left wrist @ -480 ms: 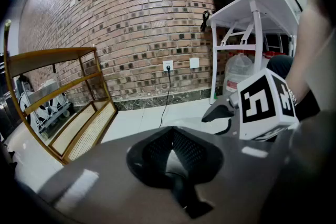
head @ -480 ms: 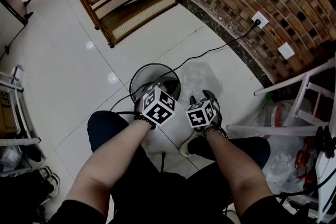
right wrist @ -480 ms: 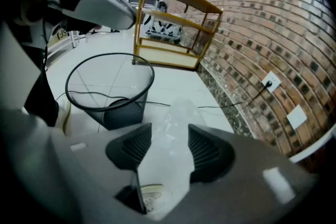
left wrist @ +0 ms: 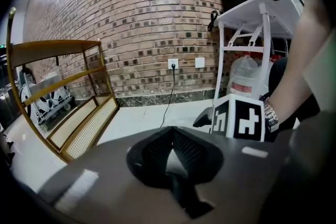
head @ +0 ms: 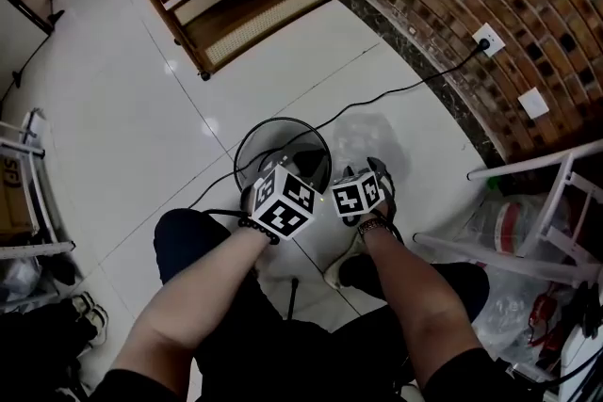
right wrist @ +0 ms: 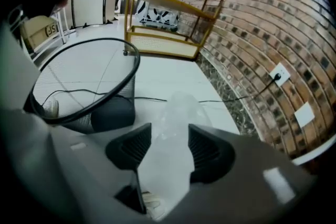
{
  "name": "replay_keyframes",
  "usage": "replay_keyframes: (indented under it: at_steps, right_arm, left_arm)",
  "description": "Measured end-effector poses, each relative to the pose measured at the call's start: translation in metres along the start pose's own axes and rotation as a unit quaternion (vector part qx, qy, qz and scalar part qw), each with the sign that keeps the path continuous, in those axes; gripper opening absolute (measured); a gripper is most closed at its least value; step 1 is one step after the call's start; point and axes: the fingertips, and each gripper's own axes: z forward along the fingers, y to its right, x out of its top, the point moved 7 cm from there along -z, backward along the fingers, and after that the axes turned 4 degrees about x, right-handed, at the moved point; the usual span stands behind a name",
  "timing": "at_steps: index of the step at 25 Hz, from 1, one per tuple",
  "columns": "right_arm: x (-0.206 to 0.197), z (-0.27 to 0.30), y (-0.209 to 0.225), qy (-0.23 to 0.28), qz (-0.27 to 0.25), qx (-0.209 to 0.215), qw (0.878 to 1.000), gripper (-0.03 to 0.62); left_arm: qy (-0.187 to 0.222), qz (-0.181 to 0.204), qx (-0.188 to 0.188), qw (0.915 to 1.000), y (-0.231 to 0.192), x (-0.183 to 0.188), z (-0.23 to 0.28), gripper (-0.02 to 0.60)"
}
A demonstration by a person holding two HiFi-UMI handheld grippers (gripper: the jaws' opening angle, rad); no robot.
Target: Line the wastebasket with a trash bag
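Hovering over trash bag [right wrist: 178, 107], right gripper [right wrist: 169, 132] jaws apart | left gripper [left wrist: 170, 134] closed, empty | wastebasket [right wrist: 113, 107] beside bag

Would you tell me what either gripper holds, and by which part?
Nothing: left gripper shut empty; right gripper open, facing the trash bag.

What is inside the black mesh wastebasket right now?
Only its dark bottom shows inside the wastebasket; no liner is in it. The clear trash bag lies on the floor beside it. In the head view the left gripper covers the near rim, hiding part of the inside.
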Motion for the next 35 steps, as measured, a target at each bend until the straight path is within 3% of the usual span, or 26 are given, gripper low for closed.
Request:
replay_keyframes:
  at_steps: [3, 4, 7, 8, 24, 35]
  right_arm:
    - [-0.003, 0.015, 0.005, -0.022, 0.011, 0.000, 1.000, 0.219]
    - [-0.003, 0.019, 0.008, -0.031, 0.013, -0.003, 0.999, 0.190]
    - [-0.004, 0.021, 0.013, -0.044, 0.018, -0.018, 0.999, 0.023]
    - [-0.004, 0.019, 0.015, -0.043, 0.021, -0.022, 0.999, 0.003]
    - [0.007, -0.076, 0.060, 0.019, 0.034, -0.079, 0.996, 0.003]
    - [0.030, -0.150, 0.095, 0.061, 0.019, -0.135, 0.989, 0.003]
  left_arm:
    - [-0.002, -0.004, -0.001, 1.0000, -0.003, -0.002, 0.002, 0.002]
    - [-0.004, -0.006, -0.001, 1.0000, -0.005, -0.003, 0.002, 0.002]
    - [-0.005, -0.010, 0.000, 0.9999, -0.009, -0.004, 0.002, 0.002]
    - [-0.005, -0.011, 0.000, 0.9999, -0.010, -0.004, 0.002, 0.002]
    - [0.004, 0.022, 0.013, 0.9997, -0.002, -0.001, -0.019, 0.002]
    - [0.012, 0.017, 0.011, 0.9997, 0.000, 0.003, -0.044, 0.002]
